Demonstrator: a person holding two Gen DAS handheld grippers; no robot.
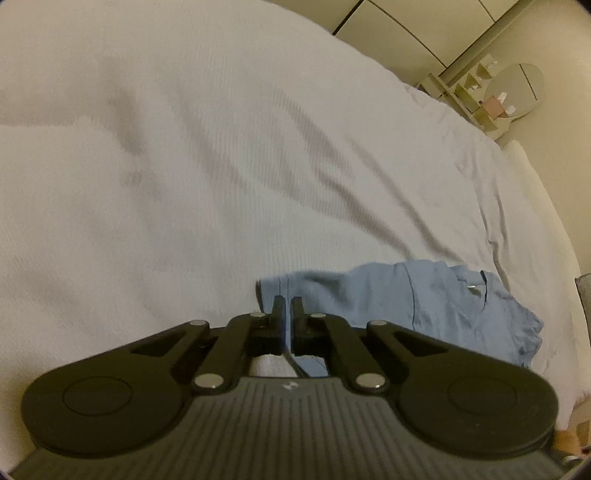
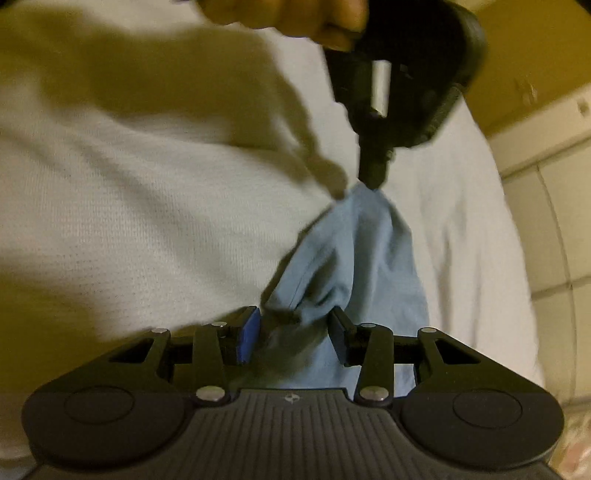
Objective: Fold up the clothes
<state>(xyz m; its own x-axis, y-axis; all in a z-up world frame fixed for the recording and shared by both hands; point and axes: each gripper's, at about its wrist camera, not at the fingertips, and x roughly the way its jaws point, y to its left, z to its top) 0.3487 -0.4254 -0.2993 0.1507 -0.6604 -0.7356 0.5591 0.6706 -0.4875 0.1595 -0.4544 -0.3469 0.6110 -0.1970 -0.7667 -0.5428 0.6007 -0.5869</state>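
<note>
The light blue garment [image 1: 424, 306] is lying bunched on the white bedspread [image 1: 221, 166], and every place here is told from that garment; the left gripper [image 1: 287, 306] is sitting at its near-left edge with its fingers drawn almost together, pinching a thin fold of the blue cloth between them, and in the right wrist view the same tool is seen from the far side, nipping the cloth's raised peak so that the fabric is tenting up off the bedspread; the right gripper [image 2: 295, 325] is standing at the opposite, lower end of the garment with its fingers spread wide, the cloth bulging into the gap between them but not yet clamped; a hand [image 2: 295, 18] is gripping the left tool's handle above. The step in hand seems to be taking a second corner so the piece can be lifted and spread; to do it well, the right fingers are best closing on a single edge or hem rather than on the bunched middle, and the left pinch is best kept firm while the two tools are drawing apart evenly, so the cloth is opening flat instead of twisting.
</note>
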